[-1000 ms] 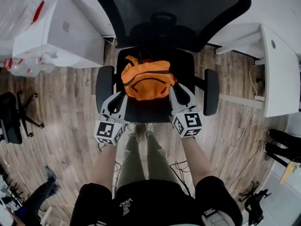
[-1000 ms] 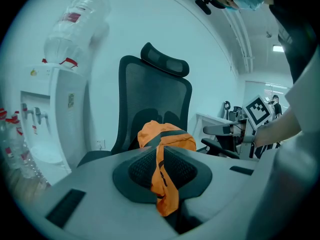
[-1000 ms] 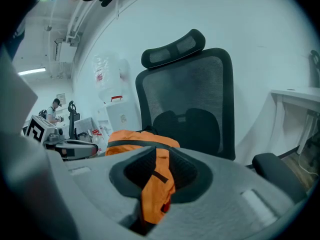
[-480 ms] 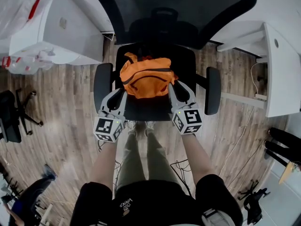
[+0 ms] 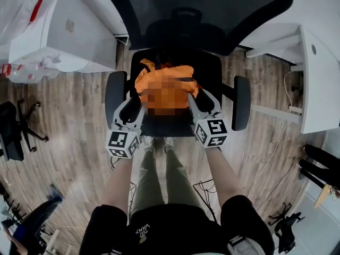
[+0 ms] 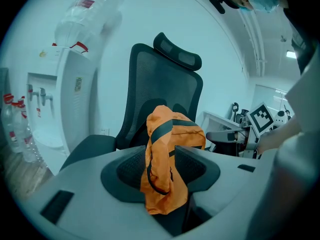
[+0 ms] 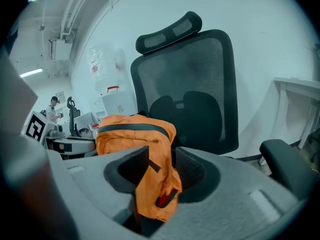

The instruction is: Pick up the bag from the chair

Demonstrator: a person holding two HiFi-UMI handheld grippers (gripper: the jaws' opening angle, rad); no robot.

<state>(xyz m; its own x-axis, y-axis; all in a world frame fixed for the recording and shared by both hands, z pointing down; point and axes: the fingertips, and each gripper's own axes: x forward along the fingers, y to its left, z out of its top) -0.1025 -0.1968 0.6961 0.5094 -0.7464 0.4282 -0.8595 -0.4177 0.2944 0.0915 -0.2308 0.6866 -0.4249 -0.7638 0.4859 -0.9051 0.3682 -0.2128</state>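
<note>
1 orange bag [image 5: 164, 73] on the seat of 1 black office chair [image 5: 202, 15], against the mesh backrest, between the 2 armrests [image 5: 115, 92]. Can't tell if the bag's bottom touches the seat or is just off it.

2 grippers, both on the bag. My left gripper [image 5: 134, 101] is at the bag's left edge and my right gripper [image 5: 195, 99] is at its right edge, with the bag between them.

Left gripper view: my 2 fingers [image 6: 125, 166] are narrow and pinch a fold of orange fabric. 1 black strap loop hangs in the gap, and the fold droops below the fingers. The rest of the bag stands up behind them.

Right gripper view: the 2 fingers [image 7: 131, 168] are also narrow and clamped on orange fabric. 1 black strap runs across the fold, and a small red bit shows low in it. The bag bulks up to the left behind the fingers.

1 marker cube per gripper, so 2 in all, both facing up at the head view. My 2 forearms reach down from the bottom edge, and my 2 legs [image 5: 159, 179] stand between them at the seat's front.

Around: wood floor [image 5: 69, 137], 1 white water dispenser [image 6: 75, 99] on the chair's left, 1 white bench [image 5: 319, 78] on its right, and 1 more black chair [image 5: 10, 132] at the far left edge.
</note>
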